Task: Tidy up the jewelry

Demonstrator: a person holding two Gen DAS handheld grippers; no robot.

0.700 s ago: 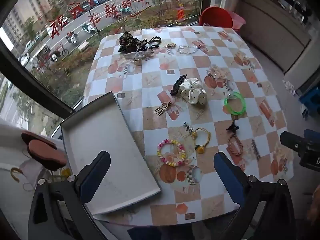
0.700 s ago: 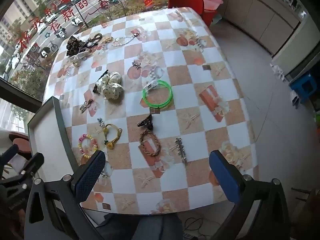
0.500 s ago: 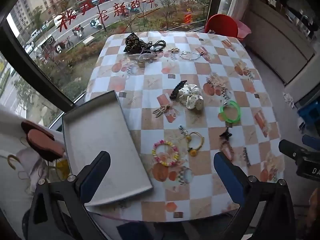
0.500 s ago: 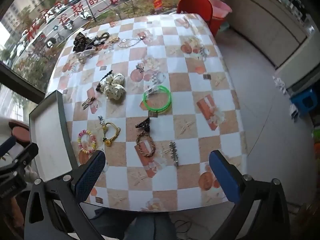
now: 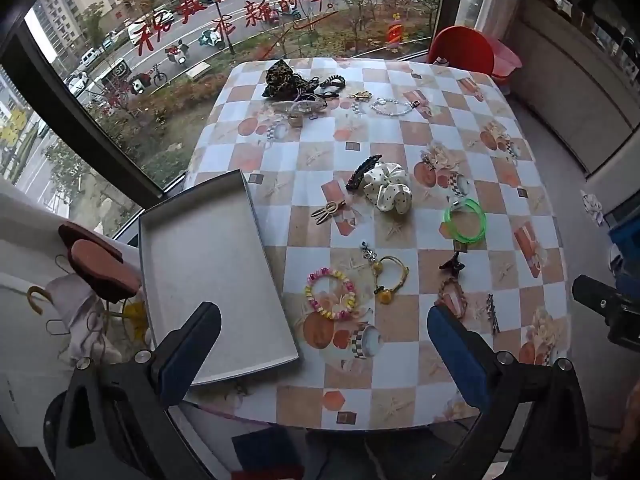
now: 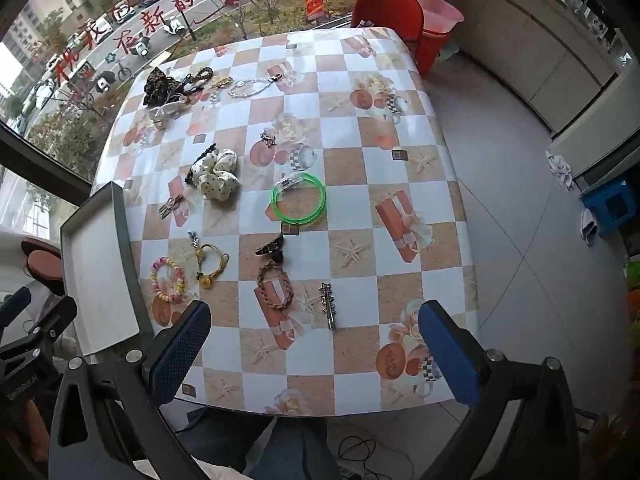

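Jewelry lies spread on the checked table (image 5: 400,400). A grey tray (image 5: 208,272) sits at its left edge; it also shows in the right wrist view (image 6: 96,280). Near the front lie a bead bracelet (image 5: 330,294), a yellow cord bracelet (image 5: 390,278), a braided bracelet (image 6: 274,286) and a metal clip (image 6: 329,306). A green bangle (image 6: 298,204) and a dotted scrunchie (image 5: 388,190) lie mid-table. My left gripper (image 5: 324,352) is open and empty, above the front edge. My right gripper (image 6: 316,356) is open and empty, above the front edge.
A pile of hair ties and chains (image 5: 300,88) lies at the far side by the window. A red chair (image 6: 390,20) stands behind the table. A blue stool (image 6: 608,204) stands on the floor at right.
Both grippers have pulled back and up from the table, so more of it shows. Nothing on the table has moved.
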